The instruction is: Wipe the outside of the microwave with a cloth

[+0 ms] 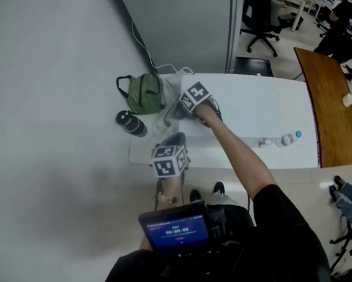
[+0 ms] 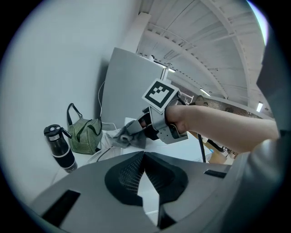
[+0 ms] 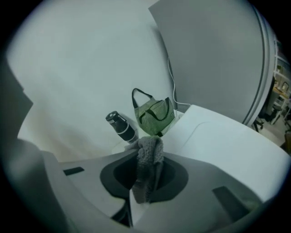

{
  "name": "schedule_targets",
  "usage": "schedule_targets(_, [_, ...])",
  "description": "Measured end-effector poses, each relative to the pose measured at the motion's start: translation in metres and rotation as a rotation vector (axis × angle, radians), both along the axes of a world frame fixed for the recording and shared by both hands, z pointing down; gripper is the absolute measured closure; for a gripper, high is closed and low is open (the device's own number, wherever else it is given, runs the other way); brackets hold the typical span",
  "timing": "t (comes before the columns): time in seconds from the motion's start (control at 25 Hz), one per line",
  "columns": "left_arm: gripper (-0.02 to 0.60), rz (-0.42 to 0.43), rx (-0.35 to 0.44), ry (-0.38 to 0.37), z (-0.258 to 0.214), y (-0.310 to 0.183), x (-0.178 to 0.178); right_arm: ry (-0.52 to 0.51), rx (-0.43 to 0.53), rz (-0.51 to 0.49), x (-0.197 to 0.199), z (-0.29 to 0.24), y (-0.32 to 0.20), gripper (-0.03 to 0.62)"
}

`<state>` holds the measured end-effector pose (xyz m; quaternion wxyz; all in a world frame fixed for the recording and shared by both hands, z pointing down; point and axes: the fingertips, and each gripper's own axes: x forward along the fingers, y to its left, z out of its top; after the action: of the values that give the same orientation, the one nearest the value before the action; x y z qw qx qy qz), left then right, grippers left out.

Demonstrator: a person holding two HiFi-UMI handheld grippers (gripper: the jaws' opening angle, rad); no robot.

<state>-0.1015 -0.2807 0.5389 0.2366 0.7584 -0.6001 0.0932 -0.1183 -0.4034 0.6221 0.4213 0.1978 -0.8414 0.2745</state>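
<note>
My right gripper (image 1: pixel 169 119) is shut on a grey cloth (image 3: pixel 148 159), which hangs bunched between its jaws. It is held over the left end of a white flat top (image 3: pixel 223 141), which looks like the microwave (image 1: pixel 254 108). The left gripper view shows the right gripper (image 2: pixel 157 123) from the side, with the cloth (image 2: pixel 129 136) trailing from its tip onto the white surface. My left gripper (image 1: pixel 175 137) sits closer to me near the front edge. Its jaws (image 2: pixel 143 154) are shut with nothing between them.
A green striped bag (image 1: pixel 143 93) and a black bottle (image 1: pixel 132 124) stand left of the grippers against the grey wall. White cables (image 1: pixel 168 69) run behind the bag. Small bottles (image 1: pixel 281 141) lie at the right. A wooden table (image 1: pixel 330 103) and an office chair (image 1: pixel 263 21) stand beyond.
</note>
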Motion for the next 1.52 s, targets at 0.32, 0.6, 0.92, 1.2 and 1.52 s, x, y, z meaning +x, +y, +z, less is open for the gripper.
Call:
schedule_targets(0.32, [0.581, 0.045, -0.018, 0.001, 0.006, -0.009, 0.021, 0.032, 0.019, 0.085, 0.089, 0.008, -0.012, 0.554])
schedule_targets(0.6, [0.581, 0.158, -0.007, 0.005, 0.004, -0.018, 0.067, 0.106, 0.049, 0.256, 0.233, 0.012, -0.009, 0.554])
schedule_targets(0.92, [0.581, 0.169, -0.001, 0.022, 0.000, -0.016, 0.069, 0.169, 0.068, 0.491, 0.381, 0.008, 0.004, 0.554])
schedule_targets(1.2, [0.581, 0.093, -0.007, 0.002, 0.003, -0.009, 0.026, 0.116, 0.092, 0.430, 0.295, -0.013, 0.016, 0.556])
schedule_targets(1.52, [0.581, -0.007, -0.040, -0.030, 0.012, 0.005, -0.021, -0.093, 0.018, 0.024, 0.018, -0.010, 0.095, 0.556])
